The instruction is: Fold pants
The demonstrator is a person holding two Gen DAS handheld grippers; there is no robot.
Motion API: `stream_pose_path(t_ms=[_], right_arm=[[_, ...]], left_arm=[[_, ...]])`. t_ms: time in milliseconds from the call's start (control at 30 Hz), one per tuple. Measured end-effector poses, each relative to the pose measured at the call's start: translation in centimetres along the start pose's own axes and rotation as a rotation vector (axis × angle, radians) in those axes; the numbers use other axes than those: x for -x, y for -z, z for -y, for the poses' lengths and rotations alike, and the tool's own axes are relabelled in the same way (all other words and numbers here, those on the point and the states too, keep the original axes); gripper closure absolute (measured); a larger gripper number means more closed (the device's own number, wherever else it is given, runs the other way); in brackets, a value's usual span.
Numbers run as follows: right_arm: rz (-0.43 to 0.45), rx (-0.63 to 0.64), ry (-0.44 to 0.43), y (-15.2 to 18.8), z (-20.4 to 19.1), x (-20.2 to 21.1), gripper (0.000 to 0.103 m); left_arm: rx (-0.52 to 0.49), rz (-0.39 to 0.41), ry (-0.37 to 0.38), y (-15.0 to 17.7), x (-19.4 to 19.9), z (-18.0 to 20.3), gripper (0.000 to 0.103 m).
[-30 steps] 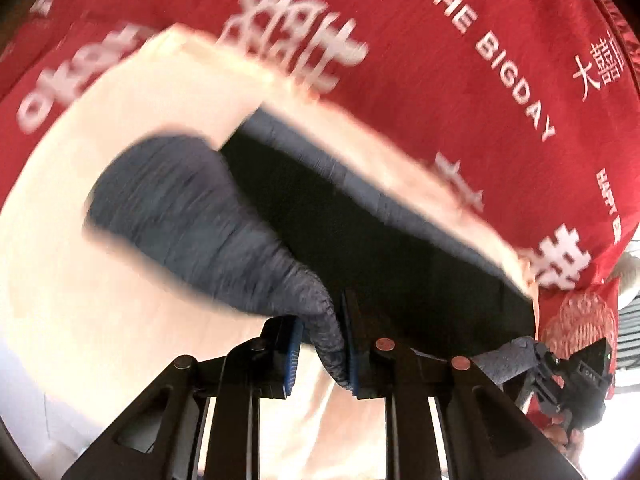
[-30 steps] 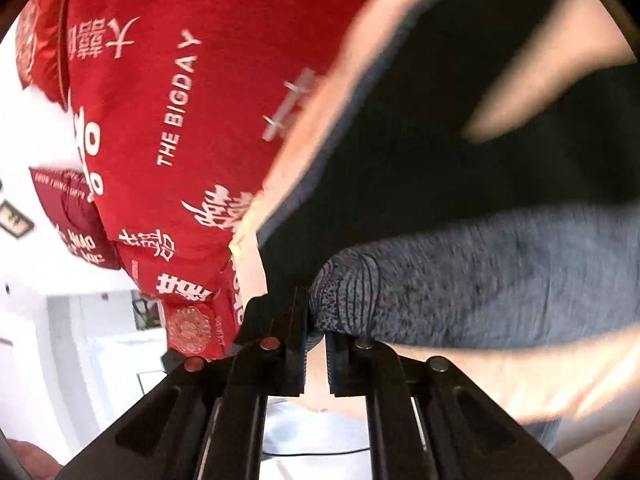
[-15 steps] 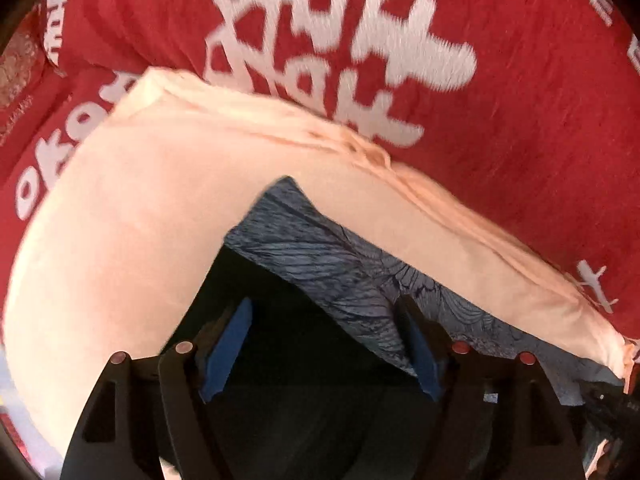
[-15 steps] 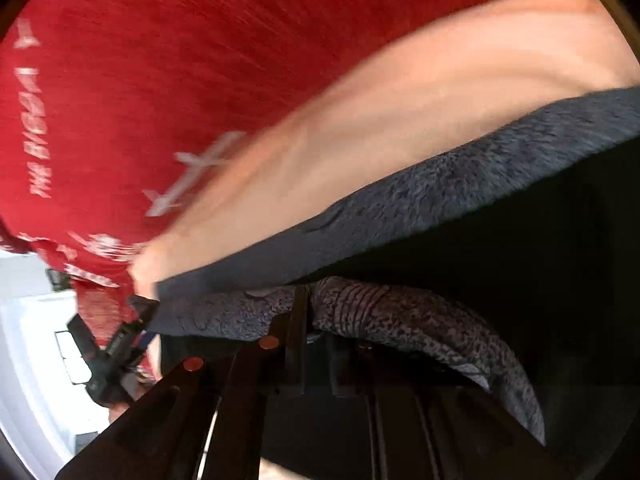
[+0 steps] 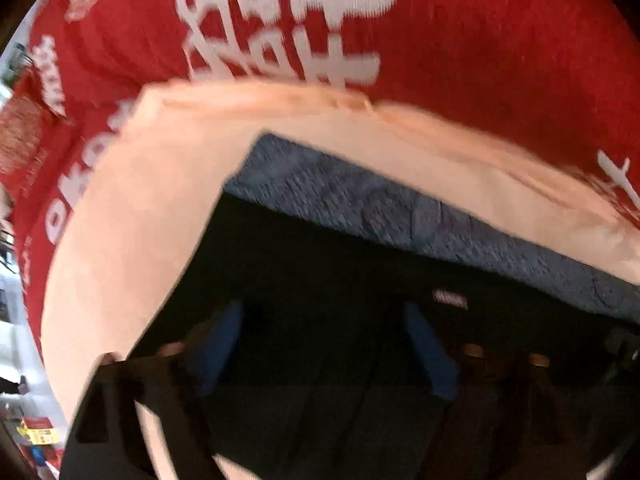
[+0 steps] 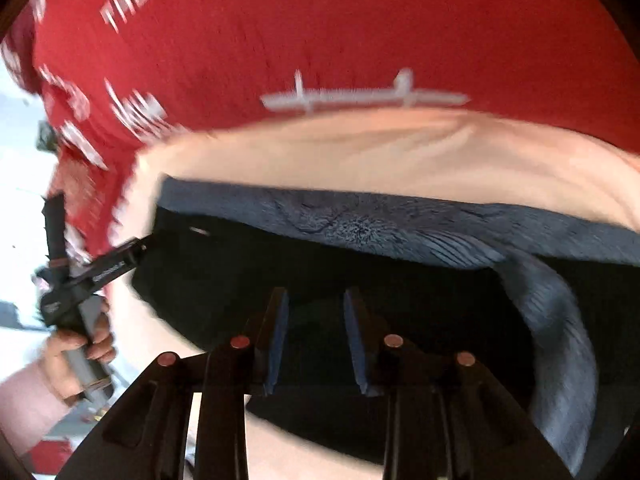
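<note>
Pants: the dark pants [image 6: 400, 280] are being seen lying flat on a peach cloth [image 6: 380, 148], their blue-grey patterned band [image 6: 360, 224] running along the far edge; a small tag [image 5: 450, 299] is being shown on the dark fabric in the left wrist view.
Loose strip: a blue-grey strip [image 6: 560, 340] is being seen trailing from the band toward the right of the right wrist view.
Left hand-held gripper: the left hand-held gripper [image 5: 324, 344] is being opened, its blue pads [image 5: 428, 356] being kept wide apart above the dark fabric, nothing being pinched.
Right hand-held gripper: the right hand-held gripper [image 6: 316, 332] is being opened, its jaws being parted narrowly, no fabric being pressed between them.
Person: the left gripper's handle is being held by a hand [image 6: 80, 344] at the left of the right wrist view.
Underlay: the peach cloth is being carried by a red cover [image 5: 480, 60] printed with white characters.
</note>
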State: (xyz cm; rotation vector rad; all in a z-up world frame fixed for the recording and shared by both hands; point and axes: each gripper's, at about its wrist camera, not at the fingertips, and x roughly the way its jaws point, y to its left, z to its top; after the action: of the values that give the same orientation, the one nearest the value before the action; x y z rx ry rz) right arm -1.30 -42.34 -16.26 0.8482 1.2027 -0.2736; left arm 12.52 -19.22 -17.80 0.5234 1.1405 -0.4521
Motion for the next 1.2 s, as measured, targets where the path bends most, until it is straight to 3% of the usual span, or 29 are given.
stream_pose_path(t_ms=[100,200,267,300,400,700,900,1033,1200], right_arm=[[0.041,-0.001,0.016,-1.4,2.1,-0.4,0.086],[0.115,-0.116,0.079,-2.1,5.0,2.7,0.084],[0.159,-0.198,0.03,-1.3,7.0,5.4,0.083],[0.174,-0.217,0.011,-1.1,7.0,6.4,0.079],[0.208,-0.238,0.011,1.5,7.7,9.7,0.052],[0.191,-0.384,0.084,14.0,11.2,14.6,0.049],[0.187,-0.565,0.117,22.5,12.6,16.0,0.049],[0.215,-0.698,0.105,28.4,13.3,16.6,0.049],[0.248,-0.863,0.092,34.6,14.1,16.2,0.049]], left_arm=[[-0.018,-0.049,0.011,-0.1,0.4,-0.6,0.01],[-0.068,-0.063,-0.025,0.5,2.2,-0.8,0.01],[-0.106,-0.06,-0.013,1.3,4.0,-0.4,0.01],[-0.126,-0.061,-0.009,1.8,4.8,0.0,0.01],[-0.162,-0.087,0.01,3.7,6.4,1.4,0.01],[-0.32,-0.149,0.108,9.4,10.0,8.1,0.01],[-0.483,-0.124,0.241,11.9,12.3,14.2,0.01],[-0.56,-0.115,0.373,13.6,14.0,18.3,0.01],[-0.583,-0.19,0.499,15.4,15.2,22.9,0.01]])
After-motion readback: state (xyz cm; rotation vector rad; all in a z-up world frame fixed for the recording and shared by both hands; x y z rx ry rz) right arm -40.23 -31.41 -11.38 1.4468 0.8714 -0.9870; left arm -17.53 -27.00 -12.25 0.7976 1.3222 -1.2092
